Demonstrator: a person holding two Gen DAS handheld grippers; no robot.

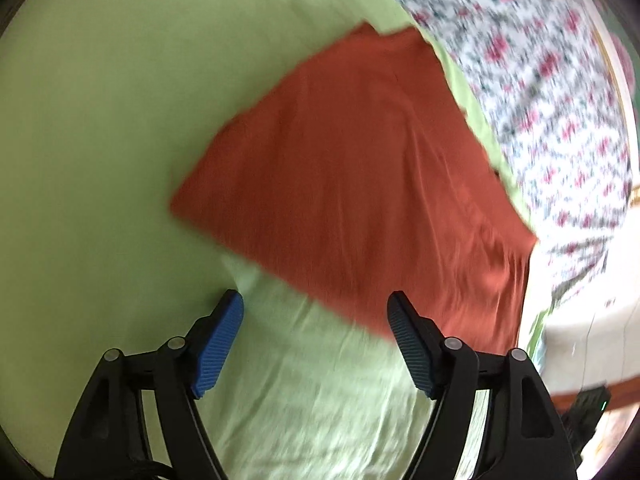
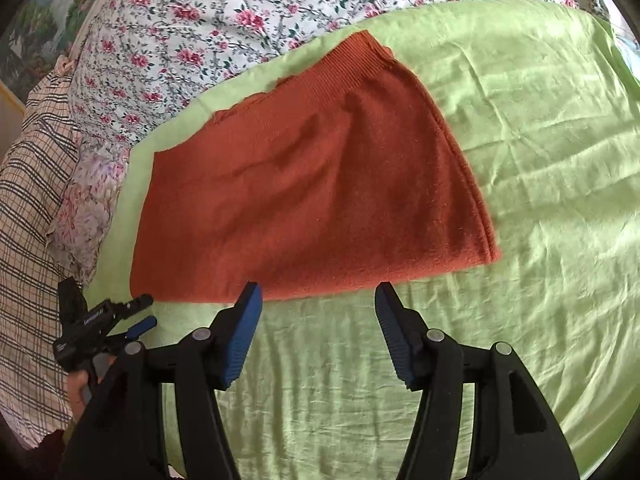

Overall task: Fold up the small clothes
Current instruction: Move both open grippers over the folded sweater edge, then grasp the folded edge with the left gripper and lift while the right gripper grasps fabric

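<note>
The rust knit garment (image 2: 308, 184) lay flat on the green sheet (image 2: 520, 160), just ahead of both released tools, left tool (image 1: 314, 312) and right tool (image 2: 318, 300). Soft, light, floppy stuff; its near hem corners looked best to pinch.

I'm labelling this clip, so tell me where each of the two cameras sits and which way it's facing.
Left wrist: sits on the left gripper, looks down along its open fingers at the rust-red garment on the green sheet; only its own fingers show.
Right wrist: sits on the right gripper, looks down at the same garment's near edge; its open fingers, the other gripper and a hand show.
Shared: garment, green sheet, floral bedding.
</note>
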